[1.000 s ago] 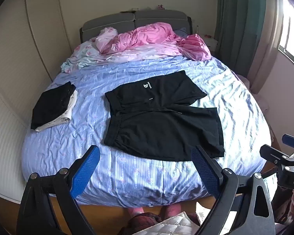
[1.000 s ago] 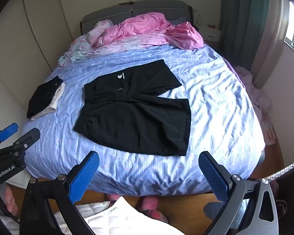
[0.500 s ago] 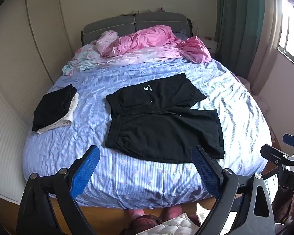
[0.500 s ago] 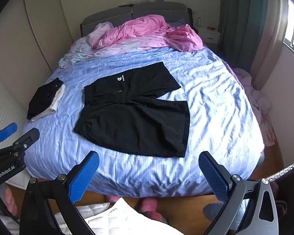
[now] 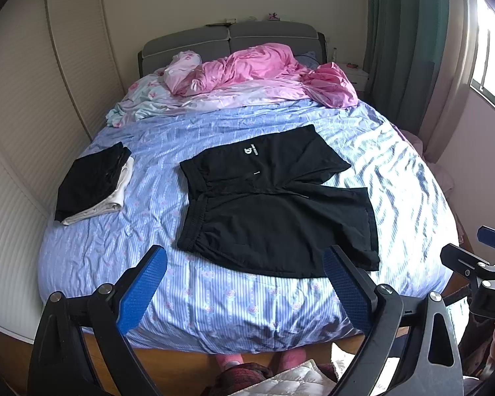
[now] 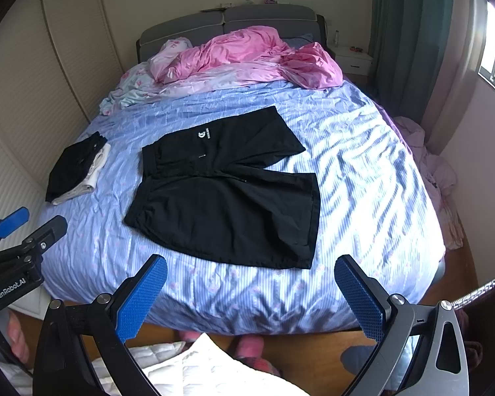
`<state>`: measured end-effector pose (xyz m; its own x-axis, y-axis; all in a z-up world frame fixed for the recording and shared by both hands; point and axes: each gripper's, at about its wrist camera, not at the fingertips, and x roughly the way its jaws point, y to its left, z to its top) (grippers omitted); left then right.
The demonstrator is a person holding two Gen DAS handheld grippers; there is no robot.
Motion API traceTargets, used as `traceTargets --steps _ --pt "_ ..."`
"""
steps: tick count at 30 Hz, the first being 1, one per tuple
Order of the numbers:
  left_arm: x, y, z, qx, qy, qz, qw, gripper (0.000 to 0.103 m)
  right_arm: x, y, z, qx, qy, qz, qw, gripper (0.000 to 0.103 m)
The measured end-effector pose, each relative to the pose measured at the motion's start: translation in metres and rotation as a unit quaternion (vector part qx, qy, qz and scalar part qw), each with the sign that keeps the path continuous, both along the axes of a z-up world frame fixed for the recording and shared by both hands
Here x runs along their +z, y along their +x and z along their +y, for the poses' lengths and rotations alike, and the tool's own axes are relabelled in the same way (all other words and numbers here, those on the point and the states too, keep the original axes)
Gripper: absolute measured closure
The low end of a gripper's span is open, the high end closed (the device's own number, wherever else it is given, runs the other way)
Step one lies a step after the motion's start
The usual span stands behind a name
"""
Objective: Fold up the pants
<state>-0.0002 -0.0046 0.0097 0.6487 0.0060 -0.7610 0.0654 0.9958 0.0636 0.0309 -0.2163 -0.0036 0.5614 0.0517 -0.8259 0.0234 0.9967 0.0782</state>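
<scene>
Black shorts (image 5: pixel 274 204) with a small white logo lie spread flat on the blue striped bed sheet (image 5: pixel 148 198), waistband to the left, legs to the right. The same black shorts (image 6: pixel 227 198) show in the right wrist view. My left gripper (image 5: pixel 244 283) hangs open over the bed's foot edge, short of the shorts, with nothing between its blue pads. My right gripper (image 6: pixel 250 293) is open too, held back from the bed's foot. Each gripper also appears at the edge of the other's view.
A folded stack of black and white clothes (image 5: pixel 92 184) rests at the bed's left side. A crumpled pink duvet (image 5: pixel 264 69) lies by the grey headboard. A white nightstand (image 6: pixel 353 61) and green curtain stand at the right. Pink slippers (image 5: pixel 227 361) show on the wooden floor below.
Both grippers have pulled back and risen a little, so the bed and shorts sit slightly lower and farther in view. Neither gripper's opening has changed.
</scene>
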Motion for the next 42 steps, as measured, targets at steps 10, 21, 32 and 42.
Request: traceTargets --steps 10,21,32,42 --pt "0.0012 0.0047 0.0033 0.002 -0.002 0.001 1.0000 0.006 -0.0003 0.0001 0.0006 0.000 0.000 0.000 1.000 0.000" --pt "0.0005 0.0044 0.0047 0.001 -0.001 0.000 1.0000 0.006 -0.0007 0.0003 0.0006 0.000 0.001 0.001 1.000 0.000" --pt "0.0005 0.0042 0.0045 0.001 -0.001 0.000 1.0000 0.006 -0.0011 0.0014 0.0012 0.001 0.001 0.002 1.000 0.000" --pt "-0.0001 0.0039 0.0052 0.001 -0.002 0.000 1.0000 0.006 -0.0017 0.0022 0.0026 0.001 0.000 0.003 1.000 0.000"
